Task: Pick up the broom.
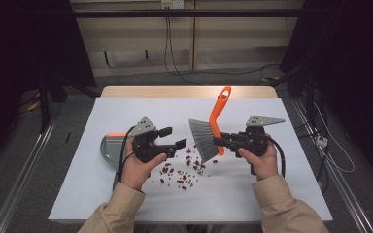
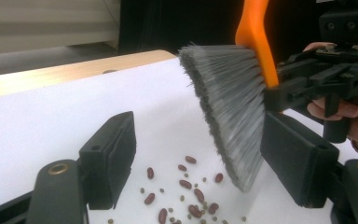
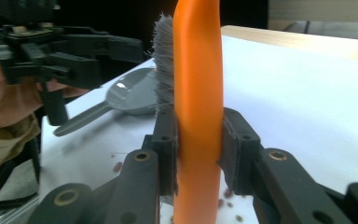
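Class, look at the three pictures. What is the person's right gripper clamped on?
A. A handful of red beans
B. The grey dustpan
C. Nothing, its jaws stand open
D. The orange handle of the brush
D: in the right gripper view the right gripper has both pads pressed against the orange handle of the brush, while the dustpan lies on the table and the beans are scattered below.

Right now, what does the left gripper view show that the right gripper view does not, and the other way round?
Left gripper view: the open left gripper with nothing between its pads, and the full spread of grey bristles above the beans. Right gripper view: the grey dustpan on the table, and the right gripper clamped on the handle. Both: the orange brush handle, some beans and the white table.
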The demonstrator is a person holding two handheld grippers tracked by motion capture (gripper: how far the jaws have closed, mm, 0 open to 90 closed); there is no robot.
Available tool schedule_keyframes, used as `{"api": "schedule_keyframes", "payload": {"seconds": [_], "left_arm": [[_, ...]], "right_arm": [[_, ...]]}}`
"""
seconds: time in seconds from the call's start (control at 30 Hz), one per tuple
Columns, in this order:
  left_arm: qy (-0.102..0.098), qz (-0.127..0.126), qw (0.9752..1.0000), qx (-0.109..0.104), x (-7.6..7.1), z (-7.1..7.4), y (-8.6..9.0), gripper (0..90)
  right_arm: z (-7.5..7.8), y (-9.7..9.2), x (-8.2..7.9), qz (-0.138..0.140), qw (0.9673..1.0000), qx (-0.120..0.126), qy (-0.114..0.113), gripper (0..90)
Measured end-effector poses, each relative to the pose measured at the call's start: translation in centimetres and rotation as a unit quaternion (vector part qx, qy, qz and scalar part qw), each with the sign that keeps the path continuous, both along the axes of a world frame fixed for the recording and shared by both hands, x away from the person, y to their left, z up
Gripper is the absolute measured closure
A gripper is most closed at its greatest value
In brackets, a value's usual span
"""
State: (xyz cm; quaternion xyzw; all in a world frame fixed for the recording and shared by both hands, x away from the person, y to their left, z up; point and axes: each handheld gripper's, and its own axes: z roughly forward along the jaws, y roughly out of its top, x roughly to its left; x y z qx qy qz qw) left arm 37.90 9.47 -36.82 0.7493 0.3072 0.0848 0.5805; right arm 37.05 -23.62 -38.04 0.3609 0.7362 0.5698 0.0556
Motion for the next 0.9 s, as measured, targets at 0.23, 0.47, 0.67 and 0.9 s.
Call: {"api": "schedule_keyframes", "payload": {"seconds": [0.23,0.47,0.67,0.9], "left_arm": [[-0.003,0.004,1.0,0.006,0.0,0.2,0.5,21.3],[-0.009,0.008,0.9999,0.009,-0.1,0.3,1.0,20.2],[-0.01,0.01,0.9998,0.014,0.0,0.4,1.4,19.7],[-0.008,0.014,0.9997,0.019,0.0,0.3,1.7,19.5]], "right_arm": [[0.1,-1.4,-0.1,-0.035,0.9991,-0.022,0.0,69.9],[0.4,-2.7,-0.2,-0.068,0.9963,-0.052,-0.003,69.9],[0.6,-3.6,-0.4,-0.098,0.9912,-0.089,-0.004,70.0],[0.6,-4.3,-0.4,-0.117,0.9858,-0.12,-0.004,69.9]]}}
